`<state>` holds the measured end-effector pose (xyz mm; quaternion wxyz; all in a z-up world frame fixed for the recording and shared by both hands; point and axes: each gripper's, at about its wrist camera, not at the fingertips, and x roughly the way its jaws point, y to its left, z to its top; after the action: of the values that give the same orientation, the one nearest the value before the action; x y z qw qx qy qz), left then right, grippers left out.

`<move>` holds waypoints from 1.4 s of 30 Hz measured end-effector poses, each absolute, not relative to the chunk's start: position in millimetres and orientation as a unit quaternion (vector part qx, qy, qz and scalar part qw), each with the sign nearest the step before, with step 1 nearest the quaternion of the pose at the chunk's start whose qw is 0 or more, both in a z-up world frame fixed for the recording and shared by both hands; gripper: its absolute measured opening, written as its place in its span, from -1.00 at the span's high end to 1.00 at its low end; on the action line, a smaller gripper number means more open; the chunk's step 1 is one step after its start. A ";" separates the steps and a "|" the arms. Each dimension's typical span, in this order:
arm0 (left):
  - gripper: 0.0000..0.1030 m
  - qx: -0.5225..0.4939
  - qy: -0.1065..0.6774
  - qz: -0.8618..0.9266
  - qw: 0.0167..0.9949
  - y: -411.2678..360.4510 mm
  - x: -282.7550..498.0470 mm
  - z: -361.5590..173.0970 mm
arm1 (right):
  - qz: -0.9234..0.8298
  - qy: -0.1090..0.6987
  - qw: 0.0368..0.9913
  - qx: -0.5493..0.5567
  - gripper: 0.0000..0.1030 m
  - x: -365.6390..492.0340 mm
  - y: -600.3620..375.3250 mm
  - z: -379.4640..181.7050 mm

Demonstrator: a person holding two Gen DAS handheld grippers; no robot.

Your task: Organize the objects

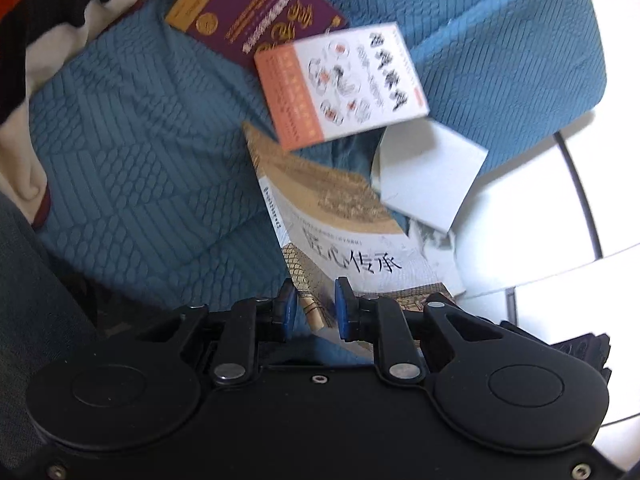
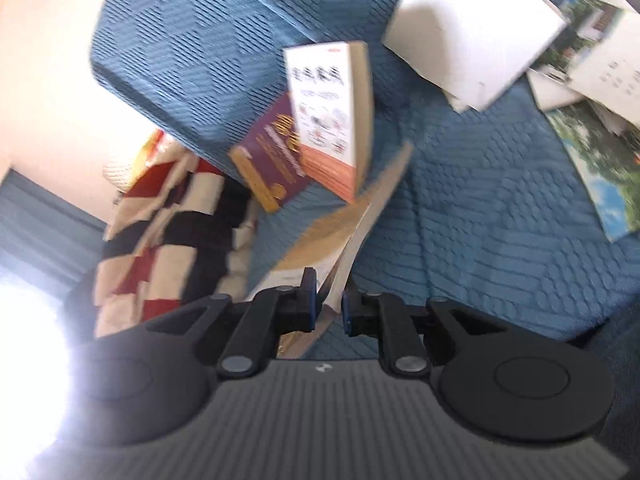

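A thin beige book with black brush lettering (image 1: 340,208) lies tilted on the blue quilted sofa cover (image 1: 140,140). My left gripper (image 1: 316,308) hovers over its near corner, its blue pads a narrow gap apart, and the cover shows through the gap. In the right wrist view the same beige book (image 2: 352,216) stands edge-on, with my right gripper (image 2: 329,302) shut on its near edge. An orange-and-white book (image 1: 340,84) (image 2: 328,120) rests against its far end. A purple book with a gold band (image 1: 256,12) (image 2: 272,152) lies behind that.
A white sheet (image 1: 428,172) sticks out beside the beige book. More white books (image 2: 472,36) and picture magazines (image 2: 600,168) lie at the right on the sofa cover (image 2: 480,220). A red, black and cream blanket (image 2: 168,220) (image 1: 40,20) hangs at the left. White floor tiles (image 1: 560,280) lie beyond the sofa edge.
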<state>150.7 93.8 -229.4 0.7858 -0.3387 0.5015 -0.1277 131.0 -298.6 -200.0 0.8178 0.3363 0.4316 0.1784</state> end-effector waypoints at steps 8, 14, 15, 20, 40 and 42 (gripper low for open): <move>0.74 -0.316 0.567 -0.104 0.754 72.9 148.0 -271.4 | 0.112 0.504 0.816 0.259 0.70 126.1 -284.3 -229.9; 0.74 -0.296 0.598 -0.086 0.740 66.2 148.4 -295.4 | 0.086 0.535 0.805 0.241 0.69 127.0 -278.0 -246.1; 0.74 -0.291 0.600 -0.083 0.741 65.4 147.6 -296.4 | 0.079 0.542 0.802 0.237 0.68 127.5 -277.3 -248.2; 0.45 -0.290 0.596 -0.080 0.745 69.7 143.2 -295.9 | 0.069 0.558 0.797 0.219 0.55 129.8 -274.0 -246.9; 0.16 -0.211 0.462 -0.117 0.853 61.5 125.8 -153.3 | 0.098 0.429 0.884 0.155 0.40 102.3 -260.0 -107.1; 0.16 -0.200 0.442 -0.120 0.866 61.3 118.6 -133.3 | 0.108 0.410 0.893 0.148 0.40 96.3 -254.4 -88.5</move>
<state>118.6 61.3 -133.3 0.8661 -0.2004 0.4419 -0.1200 96.3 -254.4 -88.5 0.8934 0.1478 0.4103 0.1083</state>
